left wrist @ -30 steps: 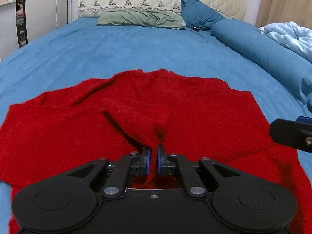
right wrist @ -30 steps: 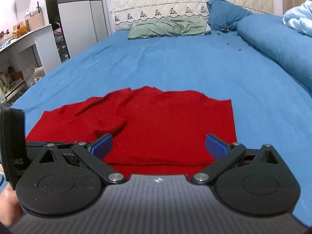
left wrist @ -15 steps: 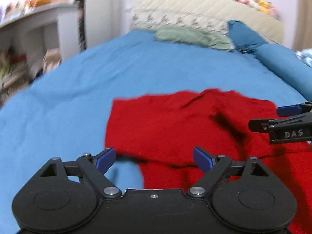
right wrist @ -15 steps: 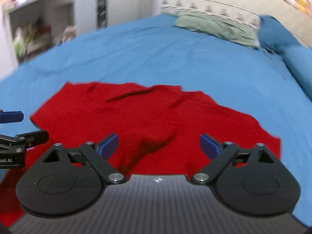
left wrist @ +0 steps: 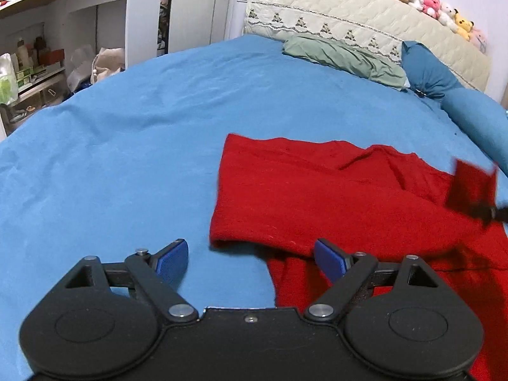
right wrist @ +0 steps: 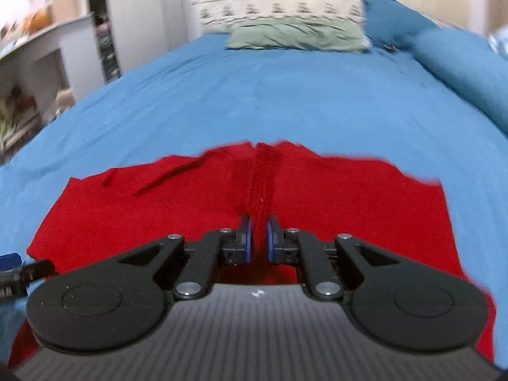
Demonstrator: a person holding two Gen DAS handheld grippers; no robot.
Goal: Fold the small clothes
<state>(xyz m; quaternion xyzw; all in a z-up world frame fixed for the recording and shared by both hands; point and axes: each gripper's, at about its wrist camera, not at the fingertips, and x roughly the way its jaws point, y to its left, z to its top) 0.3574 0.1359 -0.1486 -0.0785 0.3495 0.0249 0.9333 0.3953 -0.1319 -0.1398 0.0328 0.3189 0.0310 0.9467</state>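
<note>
Cloth job: red garment lies flat on blue bed, long side across, left to right. Right gripper jaws just closed, pinching ridge of red cloth. Left gripper jaws spread, empty, by near-left corner. Lift slow, keep edges even.

You will find no readable text, label, brand name or number in either view. The only mark is a small pale emblem on the ribbed body of your right gripper, too small to make out as letters.
</note>
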